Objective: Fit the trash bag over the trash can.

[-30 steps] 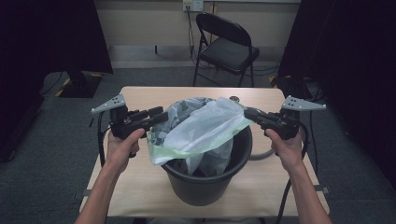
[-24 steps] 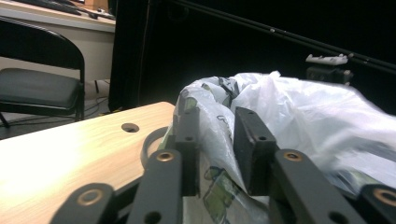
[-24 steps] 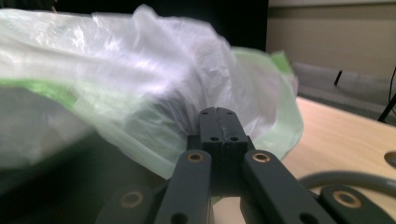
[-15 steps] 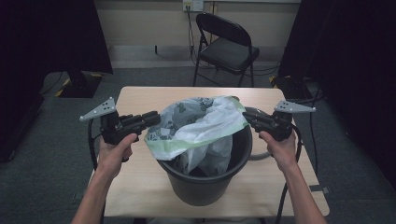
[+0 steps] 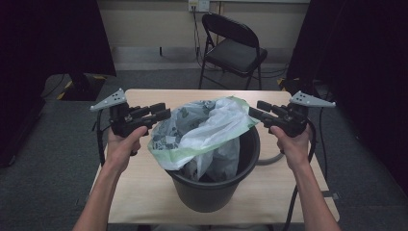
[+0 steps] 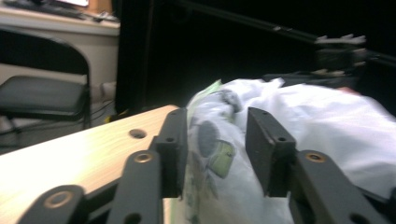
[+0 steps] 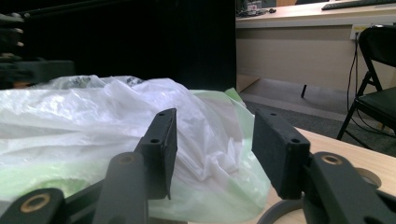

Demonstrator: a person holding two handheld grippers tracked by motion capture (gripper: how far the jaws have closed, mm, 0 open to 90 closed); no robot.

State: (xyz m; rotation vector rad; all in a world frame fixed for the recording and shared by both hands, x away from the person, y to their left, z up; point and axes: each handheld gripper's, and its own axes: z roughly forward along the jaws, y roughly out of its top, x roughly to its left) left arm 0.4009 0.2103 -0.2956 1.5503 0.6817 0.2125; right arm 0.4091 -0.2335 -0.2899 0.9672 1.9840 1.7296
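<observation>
High view: black bin (image 5: 211, 187) mid-table, bag (image 5: 202, 130) draped loosely over its mouth. Left gripper (image 5: 163, 113) and right gripper (image 5: 253, 113) flank it, jaws just opening, nothing clamped. Step: lining the bin; next, re-grip bag's rim and stretch it outward

Both hands up, grippers level, aimed inward at each other.
Left gripper (image 5: 161, 113) in the left hand (image 5: 124, 144), right gripper (image 5: 254, 109) in the right hand (image 5: 288, 142); forearms come in from the bottom edge, spread wide, wrists straight. Jaws on both have just been opening, now parted, pads gripping nothing. Grey plates on top, cables trailing down beside the wrists.
</observation>
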